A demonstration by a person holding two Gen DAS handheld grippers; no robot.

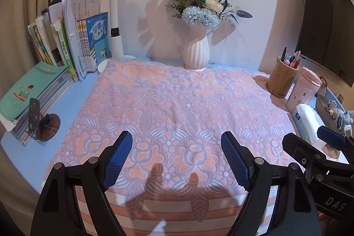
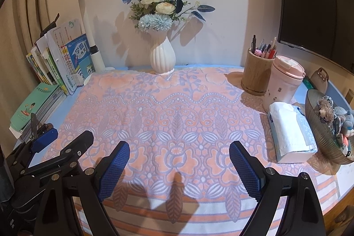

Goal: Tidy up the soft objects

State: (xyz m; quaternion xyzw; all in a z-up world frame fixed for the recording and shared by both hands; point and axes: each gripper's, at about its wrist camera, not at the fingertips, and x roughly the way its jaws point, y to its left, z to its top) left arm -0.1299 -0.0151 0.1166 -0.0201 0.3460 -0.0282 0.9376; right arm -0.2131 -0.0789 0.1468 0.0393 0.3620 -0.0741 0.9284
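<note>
I'm holding my left gripper [image 1: 177, 156] over the near part of the floral blanket [image 1: 177, 103], its fingers [image 1: 117, 160] spread wide and gripping nothing. My right gripper [image 2: 179, 167] is hanging just beside it, fingers [image 2: 244, 169] equally wide apart and empty. The blanket is lying flat across the blue worktop [image 1: 66, 103], its near edge draping over the front. Its far edge is meeting the white vase [image 1: 195, 52] and the lamp base [image 1: 102, 66]. On the left a strip of worktop is showing before the stacked books [image 1: 31, 90]. On the right the blanket is running under the wooden pen holder [image 2: 256, 74], pink cup [image 2: 283, 83] and tissue pack [image 2: 292, 132], with the toy basket [image 2: 325, 132] just beyond.
</note>
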